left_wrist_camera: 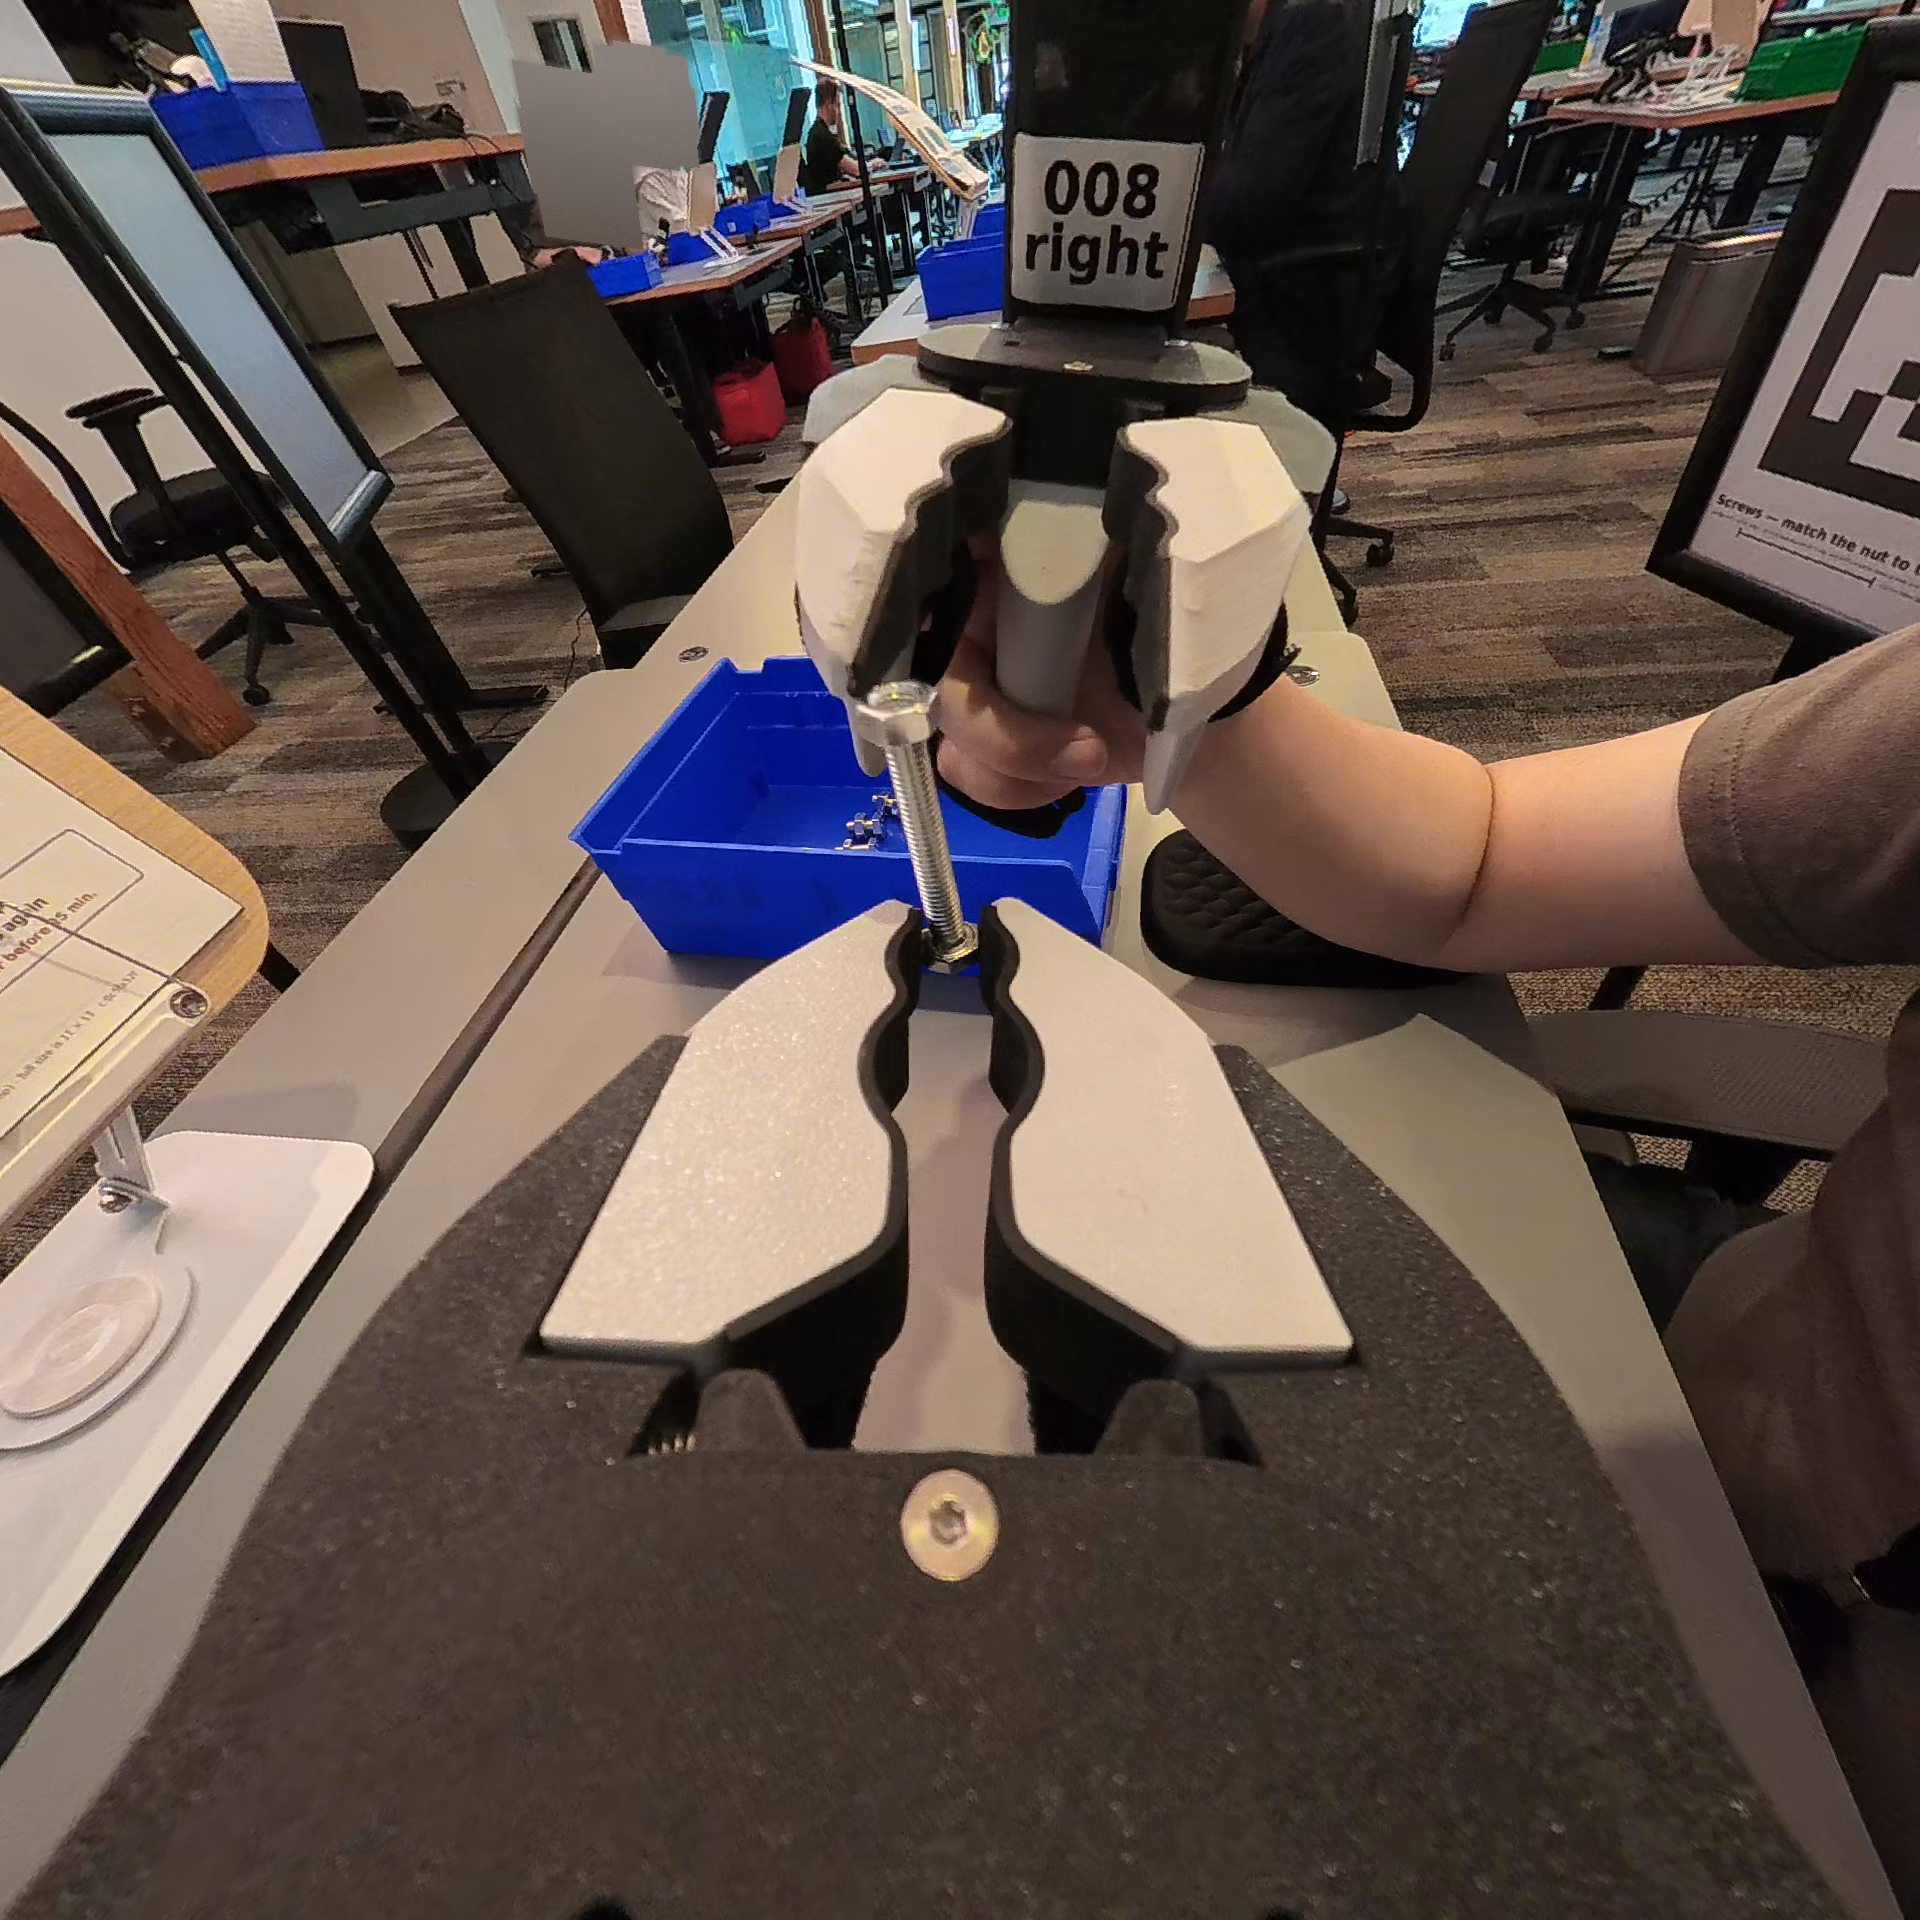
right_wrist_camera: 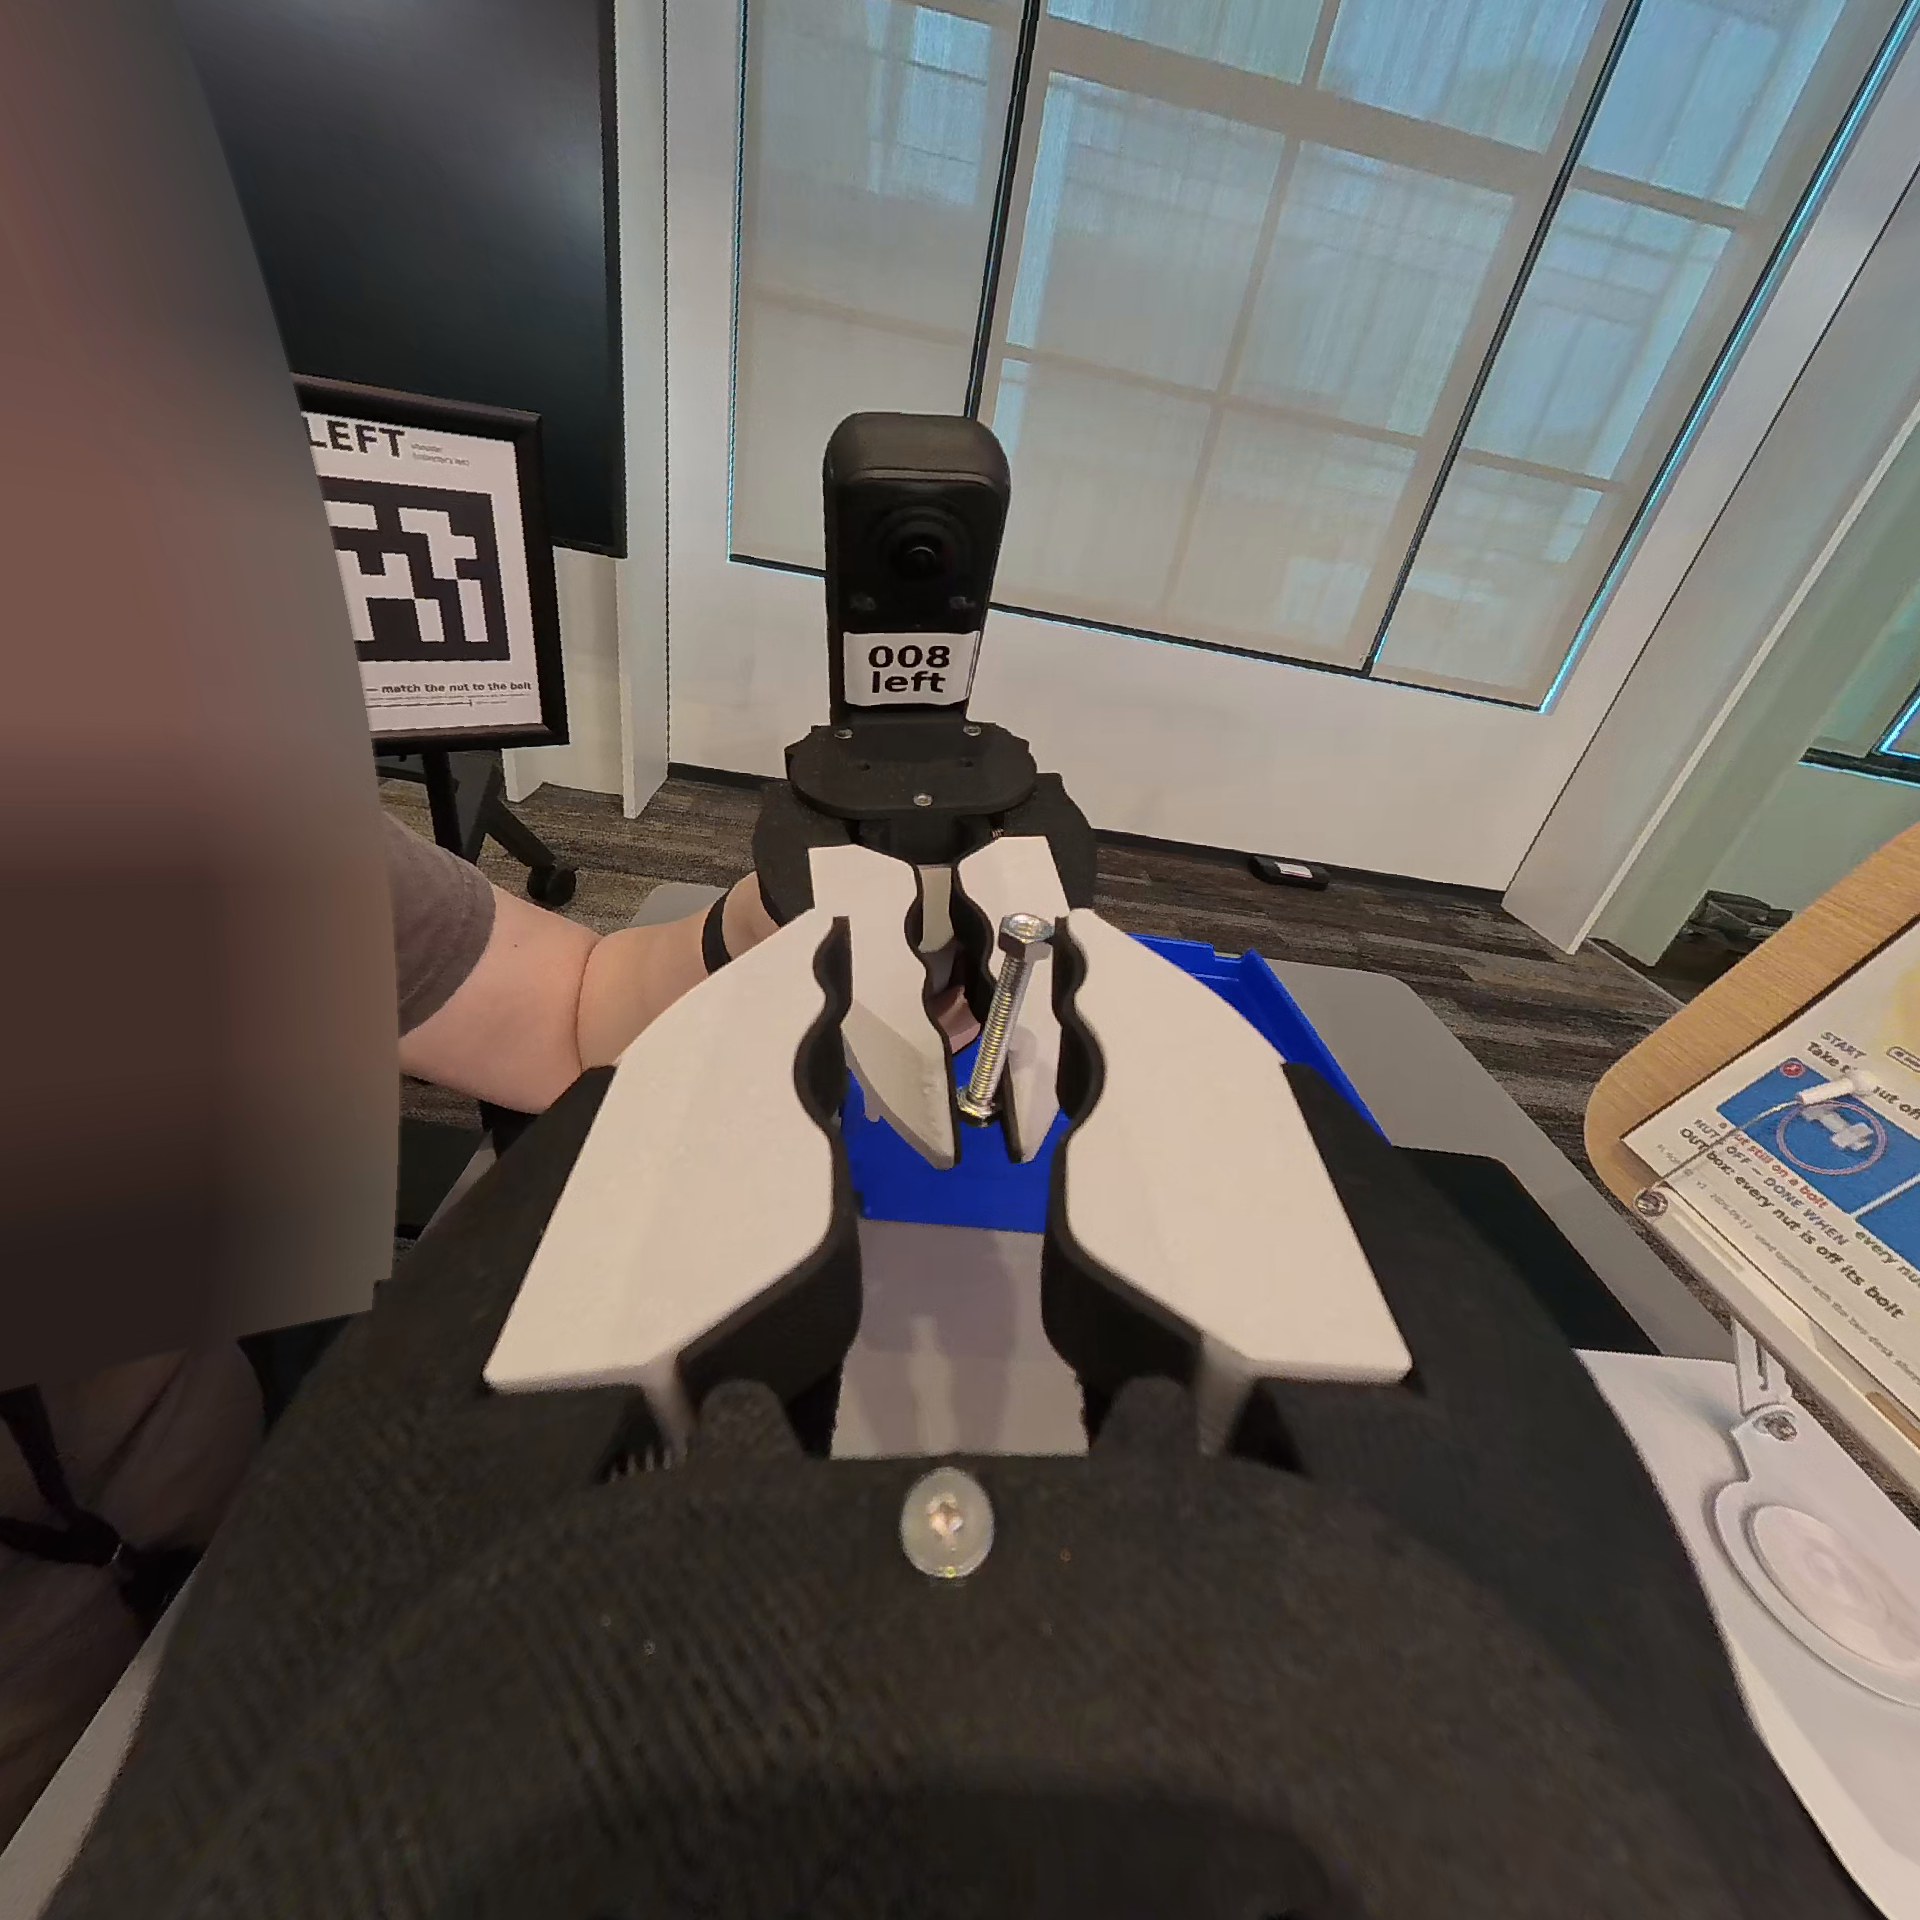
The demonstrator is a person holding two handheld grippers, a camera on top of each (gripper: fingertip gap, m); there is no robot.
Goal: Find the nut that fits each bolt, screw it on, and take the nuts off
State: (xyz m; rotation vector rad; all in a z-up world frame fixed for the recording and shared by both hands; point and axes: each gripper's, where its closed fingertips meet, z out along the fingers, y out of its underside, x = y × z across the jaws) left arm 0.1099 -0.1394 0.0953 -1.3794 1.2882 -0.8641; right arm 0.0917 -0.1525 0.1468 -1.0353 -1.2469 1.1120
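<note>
Left gripper [left_wrist_camera: 948,940] is clamping the nut [left_wrist_camera: 951,948] at its fingertips; right gripper [right_wrist_camera: 951,935], jaws apart, is touching the bolt [left_wrist_camera: 914,810] head. Only the left view is showing the bin [left_wrist_camera: 727,894] interior.

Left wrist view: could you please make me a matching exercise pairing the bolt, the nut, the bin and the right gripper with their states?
Things:
1. bolt
2. nut
3. blue bin
4. right gripper

States:
A. holds a few small metal parts
B. open, one fingertip at the bolt's head
C. pinched in the left gripper
D. tilted, head up, threaded end in the nut

Pairs: 1-D, 2-C, 3-A, 4-B
</note>
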